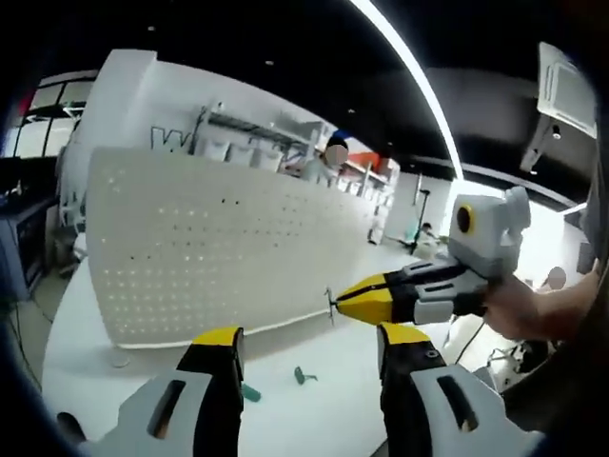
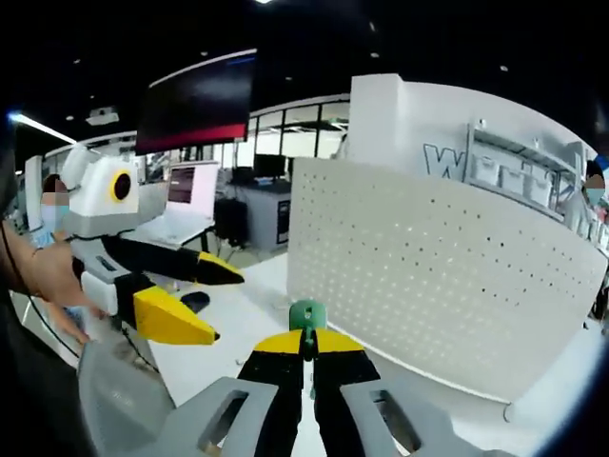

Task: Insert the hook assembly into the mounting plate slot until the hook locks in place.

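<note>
A white perforated mounting plate (image 1: pixel 219 248) stands upright on the white table; it also rises at the right of the right gripper view (image 2: pixel 428 267). My right gripper (image 2: pixel 306 343) is shut on a green hook (image 2: pixel 307 314) that sticks up from its yellow tips. In the left gripper view that right gripper (image 1: pixel 341 303) comes in from the right, and the hook's thin end (image 1: pixel 330 306) is close to the plate's lower right edge. My left gripper (image 1: pixel 312 338) is open with nothing between its jaws. It shows at the left of the right gripper view (image 2: pixel 205 300).
Two loose green hooks (image 1: pixel 304 376) (image 1: pixel 249 392) lie on the table (image 1: pixel 314 409) in front of the plate. A hand (image 1: pixel 514 305) holds the right gripper. Desks with monitors (image 2: pixel 190 190) and wall shelving (image 1: pixel 257 133) stand behind.
</note>
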A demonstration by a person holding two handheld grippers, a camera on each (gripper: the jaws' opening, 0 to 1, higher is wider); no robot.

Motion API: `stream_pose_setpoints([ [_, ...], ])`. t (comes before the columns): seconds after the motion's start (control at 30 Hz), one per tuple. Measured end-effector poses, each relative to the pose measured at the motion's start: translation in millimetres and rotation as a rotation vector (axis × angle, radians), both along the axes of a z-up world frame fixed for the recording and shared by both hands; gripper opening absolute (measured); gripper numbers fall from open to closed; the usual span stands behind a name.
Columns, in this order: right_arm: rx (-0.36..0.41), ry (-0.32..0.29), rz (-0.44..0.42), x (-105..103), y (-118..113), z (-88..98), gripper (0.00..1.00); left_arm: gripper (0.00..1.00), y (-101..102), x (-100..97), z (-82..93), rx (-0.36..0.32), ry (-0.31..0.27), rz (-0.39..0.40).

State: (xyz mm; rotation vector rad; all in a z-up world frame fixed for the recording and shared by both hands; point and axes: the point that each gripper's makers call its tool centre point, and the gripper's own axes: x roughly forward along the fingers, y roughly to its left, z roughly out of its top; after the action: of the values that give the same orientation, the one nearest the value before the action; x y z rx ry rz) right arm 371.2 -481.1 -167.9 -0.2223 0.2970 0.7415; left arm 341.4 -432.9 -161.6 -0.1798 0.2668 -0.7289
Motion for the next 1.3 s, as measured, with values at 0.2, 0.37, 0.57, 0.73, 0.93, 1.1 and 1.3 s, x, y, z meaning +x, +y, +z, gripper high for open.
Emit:
stream_pose_setpoints([
  [0.2, 0.018, 0.002, -0.025, 5, -3, -1.6, 0.0, 0.73, -9, -2.2, 2.3, -0.02, 0.001, -0.031],
  [0.37, 0.044, -0.006, -0.064, 15, -7, -0.6, 0.0, 0.84, -15, -4.3, 5.3, -0.028, -0.018, -0.044],
  [0.57, 0.069, -0.011, -0.102, 31, -16, 1.1, 0.0, 0.87, -15, -6.0, 4.5, -0.025, -0.015, -0.05],
  [0.73, 0.087, -0.023, -0.139, 41, -24, 3.9, 0.0, 0.9, -14, -5.6, 4.1, -0.037, -0.009, -0.045],
  [0.93, 0.113, -0.052, -0.19, 55, -33, 10.4, 0.0, 0.92, -14, -6.1, 4.1, -0.046, -0.011, -0.04],
  [1.1, 0.152, -0.06, -0.236, 68, -42, 14.1, 0.0, 0.9, -14, -7.8, -0.7, -0.043, 0.005, -0.042],
  [1.3, 0.17, -0.072, -0.269, 80, -47, 18.0, 0.0, 0.92, -17, -9.6, -2.6, -0.049, 0.014, -0.047],
])
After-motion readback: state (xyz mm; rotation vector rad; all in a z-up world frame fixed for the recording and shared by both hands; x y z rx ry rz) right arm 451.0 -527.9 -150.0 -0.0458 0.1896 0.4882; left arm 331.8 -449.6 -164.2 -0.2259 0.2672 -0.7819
